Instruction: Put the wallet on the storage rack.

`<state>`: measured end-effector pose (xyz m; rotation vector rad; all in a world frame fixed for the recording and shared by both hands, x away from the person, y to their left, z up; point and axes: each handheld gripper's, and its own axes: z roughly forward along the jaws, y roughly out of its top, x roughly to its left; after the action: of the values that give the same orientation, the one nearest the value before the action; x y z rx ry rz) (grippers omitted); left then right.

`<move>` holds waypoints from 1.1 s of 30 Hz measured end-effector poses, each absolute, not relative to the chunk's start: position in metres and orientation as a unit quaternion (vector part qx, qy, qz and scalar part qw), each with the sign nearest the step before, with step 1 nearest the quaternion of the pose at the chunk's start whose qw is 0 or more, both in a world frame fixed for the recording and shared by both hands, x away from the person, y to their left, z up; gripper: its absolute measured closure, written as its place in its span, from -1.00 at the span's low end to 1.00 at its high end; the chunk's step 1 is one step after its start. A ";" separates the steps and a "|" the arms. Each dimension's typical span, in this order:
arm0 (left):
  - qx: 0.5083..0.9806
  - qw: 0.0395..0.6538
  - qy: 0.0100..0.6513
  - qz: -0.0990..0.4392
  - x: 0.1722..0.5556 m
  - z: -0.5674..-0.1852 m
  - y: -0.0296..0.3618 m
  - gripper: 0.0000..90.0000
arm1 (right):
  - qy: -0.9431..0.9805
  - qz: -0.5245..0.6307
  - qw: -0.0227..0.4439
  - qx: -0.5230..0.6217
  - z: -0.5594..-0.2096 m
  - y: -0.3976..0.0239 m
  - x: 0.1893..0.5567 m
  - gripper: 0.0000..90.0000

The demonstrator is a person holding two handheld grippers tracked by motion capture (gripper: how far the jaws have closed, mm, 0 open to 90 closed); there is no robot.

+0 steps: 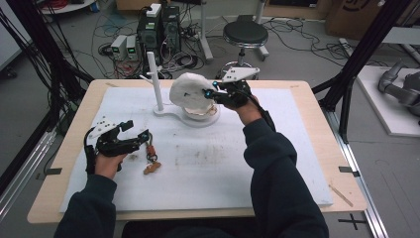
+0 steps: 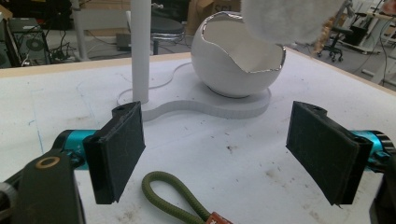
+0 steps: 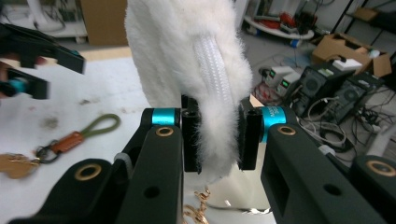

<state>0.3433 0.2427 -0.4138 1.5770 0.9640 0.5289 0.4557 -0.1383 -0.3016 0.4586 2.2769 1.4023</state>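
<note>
Landmark = white egg-shaped bowl (image 1: 200, 113) on its stand base, w/ white post (image 1: 155, 82) rising just left of it.

Right gripper (image 1: 214, 93) holds a fluffy white pouch (image 1: 190, 90) directly above the bowl's mouth; pouch hangs w/ long axis roughly vertical, lower end at or just inside the opening. Can't tell if it touches the rim. In the right gripper view the jaws stand closed on the fur next to the pouch's white zipper (image 3: 212, 70), pads pressing from both sides, gold chain dangling below. Right hand is clearly the nearer one to the bowl, so any lowering or lifting of the pouch is its job; the move looks like straight up/down over the bowl, and the cracked silver-edged rim is what the fur could snag on.

Left gripper (image 1: 133, 135) sits well left & toward the person from the bowl, low over the white mat (image 1: 213, 163). Jaws spread wide, nothing between pads. Keychain (image 1: 150, 157) w/ olive cord loop (image 2: 170, 196) lies on the mat just beside/under the tips, long axis running from the bowl side toward the person, not gripped. In the left gripper view the loop end lies between the open jaws, bowl straight ahead beyond it.
</note>
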 end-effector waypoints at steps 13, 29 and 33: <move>0.675 0.565 0.421 0.219 0.345 -0.417 0.251 -0.57 | 0.842 0.440 0.273 0.149 -0.301 -0.123 0.498 0.71; 0.672 0.563 0.430 0.216 0.343 -0.420 0.254 -0.54 | 0.888 0.332 0.302 0.097 -0.329 -0.122 0.501 0.71; 0.673 0.561 0.431 0.215 0.344 -0.420 0.254 -0.53 | 0.897 0.306 0.307 0.090 -0.337 -0.113 0.502 0.71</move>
<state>0.3435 0.2537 -0.4204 1.5863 1.0146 0.5062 0.5022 -0.1126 -0.3371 0.2379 2.3722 0.8103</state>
